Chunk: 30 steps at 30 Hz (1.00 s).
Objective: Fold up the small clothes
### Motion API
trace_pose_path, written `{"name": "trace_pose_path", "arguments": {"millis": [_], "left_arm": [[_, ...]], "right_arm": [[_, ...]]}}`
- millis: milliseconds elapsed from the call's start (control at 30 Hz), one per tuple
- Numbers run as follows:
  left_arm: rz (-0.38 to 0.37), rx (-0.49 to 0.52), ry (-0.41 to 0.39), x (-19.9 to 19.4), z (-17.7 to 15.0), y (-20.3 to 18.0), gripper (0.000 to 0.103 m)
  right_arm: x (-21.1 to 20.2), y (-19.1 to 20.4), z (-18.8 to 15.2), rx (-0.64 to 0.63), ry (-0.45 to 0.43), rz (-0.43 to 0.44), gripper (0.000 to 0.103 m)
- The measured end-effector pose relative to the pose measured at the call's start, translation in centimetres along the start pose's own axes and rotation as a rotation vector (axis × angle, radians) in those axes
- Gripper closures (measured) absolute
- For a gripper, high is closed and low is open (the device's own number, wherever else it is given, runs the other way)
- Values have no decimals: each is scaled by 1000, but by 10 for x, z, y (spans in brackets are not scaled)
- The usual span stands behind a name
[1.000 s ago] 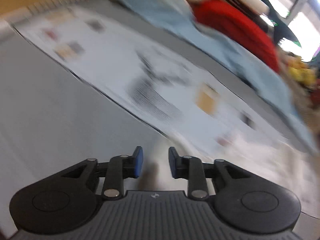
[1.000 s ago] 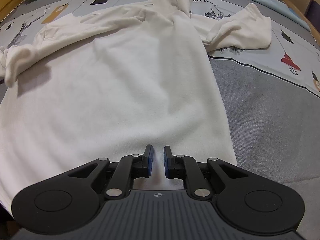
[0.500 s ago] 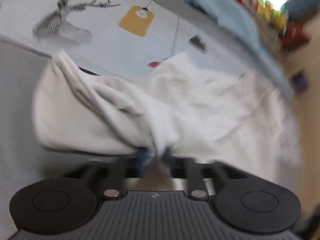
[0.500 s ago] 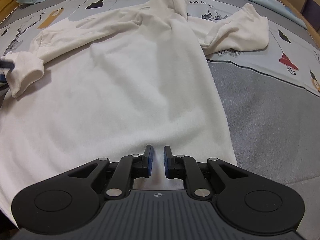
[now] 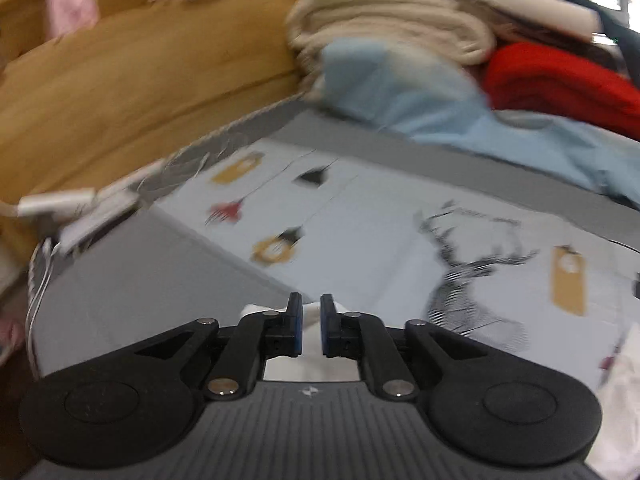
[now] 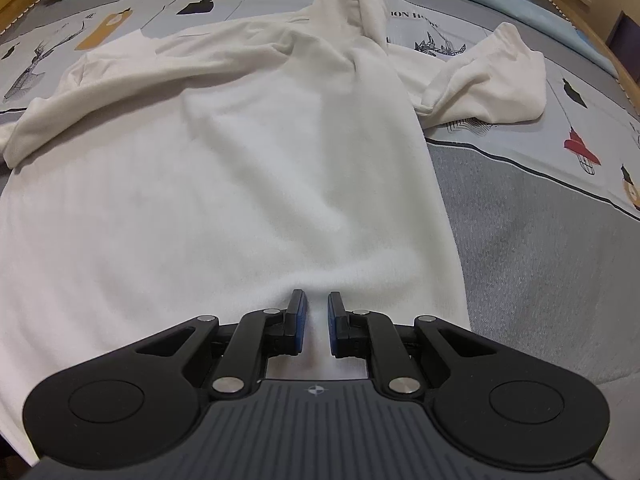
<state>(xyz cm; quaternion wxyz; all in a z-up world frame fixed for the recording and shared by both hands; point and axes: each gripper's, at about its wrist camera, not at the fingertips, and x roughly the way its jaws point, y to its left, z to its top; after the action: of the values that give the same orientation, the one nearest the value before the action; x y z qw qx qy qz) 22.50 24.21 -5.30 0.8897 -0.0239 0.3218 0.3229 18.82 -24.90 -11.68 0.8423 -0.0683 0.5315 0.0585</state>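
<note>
White top (image 6: 256,168) spread flat mid-bed (image 6: 532,264), sleeves out. Right gripper (image 6: 314,320) fingers nearly closed, pinching hem. Left gripper (image 5: 311,326) fingers narrow on white cloth, likely the cuff. Pull sleeve taut, fold inward over body

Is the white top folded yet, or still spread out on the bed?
Spread out. In the right wrist view the white top lies flat on the bedspread, body unfolded; both sleeves extend sideways, somewhat bunched.
</note>
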Motion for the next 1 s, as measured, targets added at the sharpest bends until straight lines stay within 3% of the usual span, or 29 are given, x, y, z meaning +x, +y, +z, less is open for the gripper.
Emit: {"name": "trace_pose_path", "arguments": {"millis": [33,100,167,233,300,400,533,667,767,833,867,900,1000], "left_arm": [[-26,23,-43,-7,1,-8,88],[-143,12,-57,-13,0,-23,69],[-367,-35,46,-5,-5,-37,61],[-551,-32,169,5,-15,-60,61],[-615,27,223,10,-26,-86,61],[-639,100,274,19,-39,-120,55],[-654,108,331,34,-53,-145,51],[-664,150,359,40,-61,-162,44],[-633,258,379,40,-65,-175,46],[-613,335,341,37,-66,-181,63],[-601,370,327,38,-66,-183,90],[-597,387,325,39,-63,-184,99],[-546,389,300,47,-48,-184,100]], "right_arm": [[-1,0,1,2,-6,-2,91],[-2,0,4,11,-24,-4,91],[-6,-1,8,26,-61,-9,91],[-11,-6,14,52,-118,-22,91],[-17,-14,22,99,-188,-36,91],[-24,-34,35,193,-283,-47,91],[-22,-61,52,317,-378,-54,91],[3,-77,75,365,-404,-2,91],[22,-79,97,351,-418,32,87],[36,-79,114,340,-417,64,80],[44,-78,122,337,-412,68,77],[51,-77,128,333,-404,71,77],[75,-76,146,330,-372,86,77]]}}
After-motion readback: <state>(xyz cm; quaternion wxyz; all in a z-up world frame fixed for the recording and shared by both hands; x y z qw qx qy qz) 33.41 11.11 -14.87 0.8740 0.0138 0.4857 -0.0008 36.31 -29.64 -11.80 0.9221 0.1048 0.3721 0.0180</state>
